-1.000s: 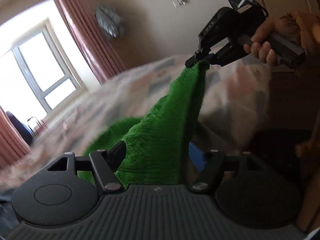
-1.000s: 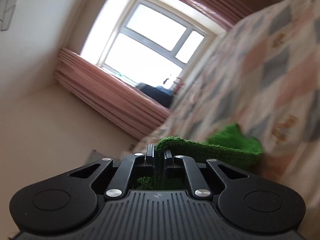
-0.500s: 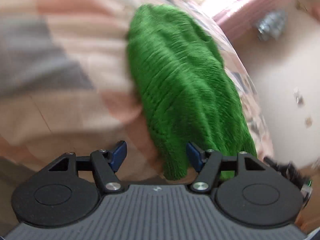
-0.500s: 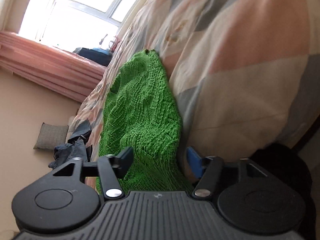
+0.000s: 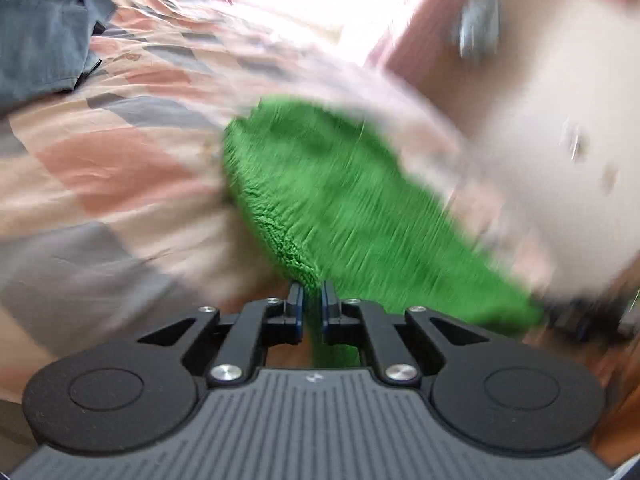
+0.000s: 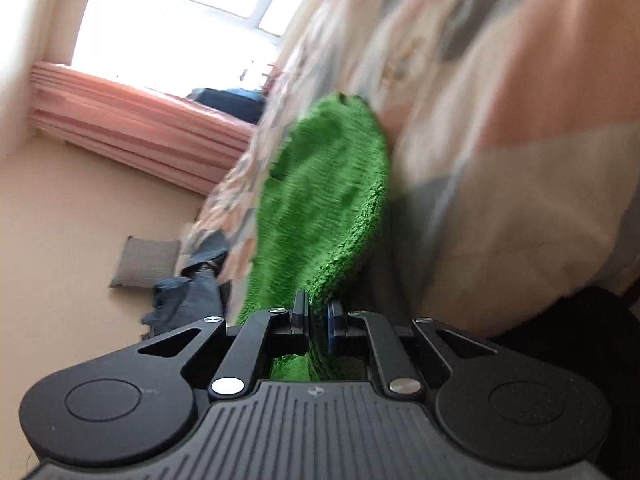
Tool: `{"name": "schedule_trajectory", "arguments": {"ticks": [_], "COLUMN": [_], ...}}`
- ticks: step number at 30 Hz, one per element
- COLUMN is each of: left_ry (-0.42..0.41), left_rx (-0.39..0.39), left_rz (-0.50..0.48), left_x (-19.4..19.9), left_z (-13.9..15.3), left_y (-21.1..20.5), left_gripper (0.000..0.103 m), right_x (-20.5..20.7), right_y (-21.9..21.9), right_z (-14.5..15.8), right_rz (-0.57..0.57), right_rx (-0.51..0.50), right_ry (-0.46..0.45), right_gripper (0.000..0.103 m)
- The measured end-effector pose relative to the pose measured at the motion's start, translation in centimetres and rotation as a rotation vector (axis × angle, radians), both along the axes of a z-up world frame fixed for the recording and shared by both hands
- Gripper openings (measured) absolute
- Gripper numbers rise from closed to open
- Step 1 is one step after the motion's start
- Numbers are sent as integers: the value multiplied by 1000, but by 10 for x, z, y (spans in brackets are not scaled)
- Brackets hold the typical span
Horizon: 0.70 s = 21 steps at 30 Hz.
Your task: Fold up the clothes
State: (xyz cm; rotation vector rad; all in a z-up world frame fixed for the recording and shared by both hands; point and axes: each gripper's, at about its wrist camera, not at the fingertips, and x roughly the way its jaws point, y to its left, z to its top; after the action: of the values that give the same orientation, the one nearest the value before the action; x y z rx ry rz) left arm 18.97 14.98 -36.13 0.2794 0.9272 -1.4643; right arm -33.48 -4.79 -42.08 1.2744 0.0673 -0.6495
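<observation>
A green knit sweater (image 5: 340, 200) lies stretched over the patchwork bed quilt (image 5: 120, 168), blurred by motion. My left gripper (image 5: 311, 292) is at its near edge. The jaws are closing, and the blue pads pinch a fold of the knit that hangs down between them. In the right wrist view the same sweater (image 6: 328, 184) runs away from me along the side of the quilt (image 6: 500, 160). My right gripper (image 6: 318, 304) has its jaws closing too, with the pads pressing on the knit hem.
A heap of dark grey-blue clothes (image 5: 40, 32) lies on the bed at the far left, also seen as a heap (image 6: 192, 296) near a grey cushion (image 6: 146, 262). Pink curtains (image 6: 140, 128) hang by a bright window (image 6: 192, 12).
A second ago the right gripper held the sweater up; it let go and laid it on the bed. Both grippers, open half a second ago, have now closed on the sweater's near edge. The left view has rolled.
</observation>
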Motion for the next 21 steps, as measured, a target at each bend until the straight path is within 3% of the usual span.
{"name": "schedule_trajectory", "arguments": {"ticks": [2, 4, 7, 8, 12, 15, 17, 19, 21], "left_ry": [-90, -145, -124, -138, -239, -208, -169, -108, -22], "left_rx": [171, 273, 202, 169, 64, 10, -19, -34, -24], "left_rz": [41, 117, 154, 146, 43, -4, -14, -9, 10], "left_x": [3, 11, 20, 21, 13, 20, 29, 40, 57], "left_z": [-17, -31, -19, -12, 8, 13, 13, 13, 6], "left_y": [-2, -2, -12, -21, -95, -163, -212, -261, -310], "left_gripper": [9, 7, 8, 14, 27, 43, 46, 53, 66], "right_x": [-2, -3, -17, -20, -24, -10, 7, 28, 50], "right_y": [-1, 2, 2, -4, -40, -86, -121, -158, -199], "right_z": [4, -2, -6, -3, 19, 30, 33, 34, 33], "right_rz": [54, 72, 54, 44, 28, 59, 86, 113, 136], "right_rx": [20, 58, 65, 46, -70, -142, -164, -175, -175], "right_ry": [72, 177, 248, 259, 294, 298, 299, 284, 244], "right_gripper": [18, 26, 29, 30, 50, 57, 57, 58, 62]}}
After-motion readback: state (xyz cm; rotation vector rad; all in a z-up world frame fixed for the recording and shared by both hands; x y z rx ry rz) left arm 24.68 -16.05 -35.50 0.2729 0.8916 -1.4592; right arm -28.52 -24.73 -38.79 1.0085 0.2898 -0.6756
